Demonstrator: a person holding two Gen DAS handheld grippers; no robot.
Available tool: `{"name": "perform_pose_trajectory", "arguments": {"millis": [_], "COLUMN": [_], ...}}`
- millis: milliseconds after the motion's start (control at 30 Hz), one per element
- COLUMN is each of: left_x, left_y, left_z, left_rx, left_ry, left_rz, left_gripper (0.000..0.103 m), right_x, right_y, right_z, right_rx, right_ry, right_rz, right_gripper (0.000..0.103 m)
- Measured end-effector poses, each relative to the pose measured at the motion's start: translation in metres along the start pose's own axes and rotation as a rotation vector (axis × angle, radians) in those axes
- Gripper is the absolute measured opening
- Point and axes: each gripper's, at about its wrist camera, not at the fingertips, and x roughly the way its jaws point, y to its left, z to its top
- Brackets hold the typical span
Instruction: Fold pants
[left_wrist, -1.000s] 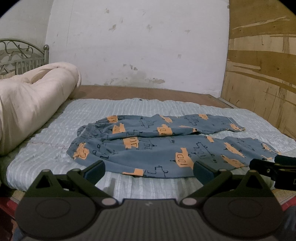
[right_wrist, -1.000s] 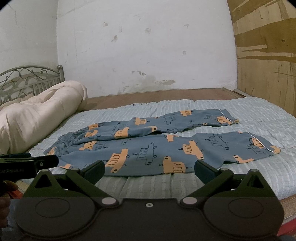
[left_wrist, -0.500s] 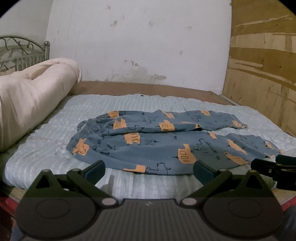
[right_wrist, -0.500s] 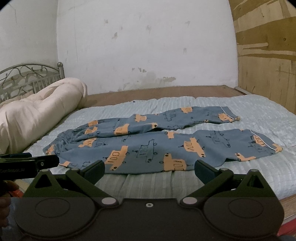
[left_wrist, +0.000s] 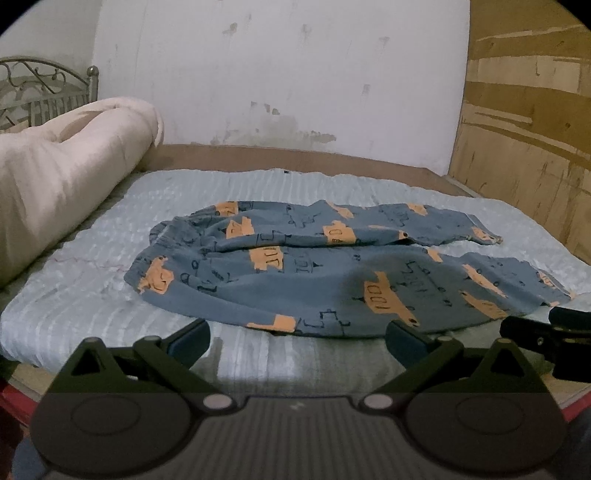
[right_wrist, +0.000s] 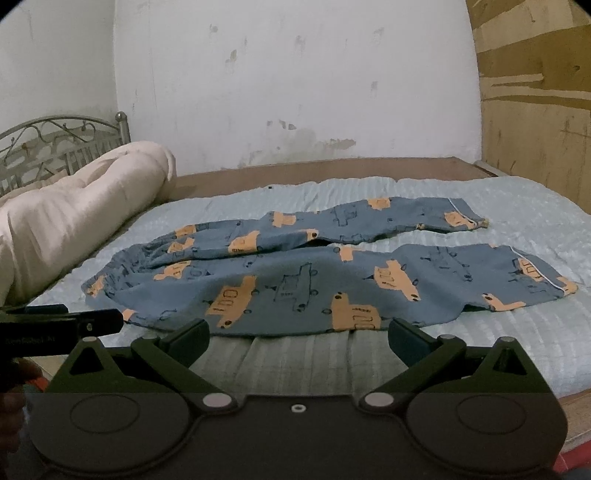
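Blue pants (left_wrist: 325, 269) with orange car prints lie spread flat on the pale blue bedspread (left_wrist: 85, 295), waistband to the left, both legs running right. They also show in the right wrist view (right_wrist: 314, 277). My left gripper (left_wrist: 299, 336) is open and empty, just short of the near hem. My right gripper (right_wrist: 299, 336) is open and empty, also just before the pants' near edge. The right gripper's tip (left_wrist: 546, 328) shows at the right in the left wrist view; the left gripper's tip (right_wrist: 74, 321) shows at the left in the right wrist view.
A rolled cream duvet (left_wrist: 62, 166) lies along the bed's left side before a metal headboard (right_wrist: 44, 147). A white wall stands behind, a plywood wall (left_wrist: 524, 129) at the right. The bed's near edge (right_wrist: 576, 402) is just below the grippers.
Both grippers have moved a little closer to the bed and lower; the pants look larger in both views. The pants have not moved.
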Motion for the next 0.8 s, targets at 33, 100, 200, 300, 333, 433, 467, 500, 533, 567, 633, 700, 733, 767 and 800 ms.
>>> {"name": "perform_pose_trajectory", "arguments": {"millis": [33, 100, 200, 300, 333, 433, 467, 500, 533, 567, 633, 700, 733, 767, 800], "left_x": [0.002, 0.005, 0.01, 0.015, 0.019, 0.031, 0.037, 0.043, 0.05, 0.058, 0.079, 0.102, 0.114, 0.129, 0.142], "left_y": [0.0, 0.001, 0.003, 0.007, 0.009, 0.017, 0.02, 0.023, 0.026, 0.029, 0.036, 0.044, 0.048, 0.053, 0.057], "left_z": [0.0, 0.002, 0.006, 0.013, 0.019, 0.04, 0.05, 0.061, 0.071, 0.083, 0.106, 0.129, 0.139, 0.151, 0.16], "left_rx": [0.0, 0.0, -0.011, -0.029, -0.032, -0.019, -0.011, -0.004, 0.003, 0.014, 0.037, 0.049, 0.058, 0.072, 0.087], "left_ry": [0.003, 0.011, 0.024, 0.024, 0.026, 0.012, 0.001, -0.009, -0.015, -0.021, -0.027, -0.019, -0.012, -0.008, -0.009], "left_rz": [0.0, -0.001, -0.006, -0.029, -0.032, -0.022, -0.012, 0.004, 0.019, 0.033, 0.058, 0.072, 0.073, 0.079, 0.089], "left_gripper": [0.103, 0.103, 0.103, 0.103, 0.103, 0.103, 0.103, 0.103, 0.103, 0.103, 0.103, 0.103, 0.103, 0.103, 0.103], "right_x": [0.002, 0.004, 0.007, 0.011, 0.014, 0.031, 0.038, 0.046, 0.06, 0.071, 0.1, 0.125, 0.146, 0.161, 0.176], "right_y": [0.0, 0.002, 0.001, 0.0, -0.002, -0.011, -0.014, -0.018, -0.024, -0.029, -0.041, -0.046, -0.048, -0.049, -0.049], "right_z": [0.001, 0.002, 0.006, 0.011, 0.014, 0.034, 0.042, 0.051, 0.063, 0.073, 0.097, 0.118, 0.132, 0.142, 0.152], "right_rx": [-0.001, -0.005, 0.0, -0.007, -0.015, -0.067, -0.085, -0.101, -0.116, -0.123, -0.14, -0.169, -0.197, -0.219, -0.239], "right_ry": [0.002, 0.002, 0.0, -0.004, -0.005, -0.009, -0.008, -0.004, 0.007, 0.016, 0.045, 0.061, 0.075, 0.088, 0.095], "right_rz": [0.001, 0.002, 0.008, -0.002, -0.003, 0.032, 0.048, 0.064, 0.087, 0.102, 0.141, 0.167, 0.183, 0.19, 0.196], "right_gripper": [0.102, 0.102, 0.102, 0.102, 0.102, 0.102, 0.102, 0.102, 0.102, 0.102, 0.102, 0.102, 0.102, 0.102, 0.102]}}
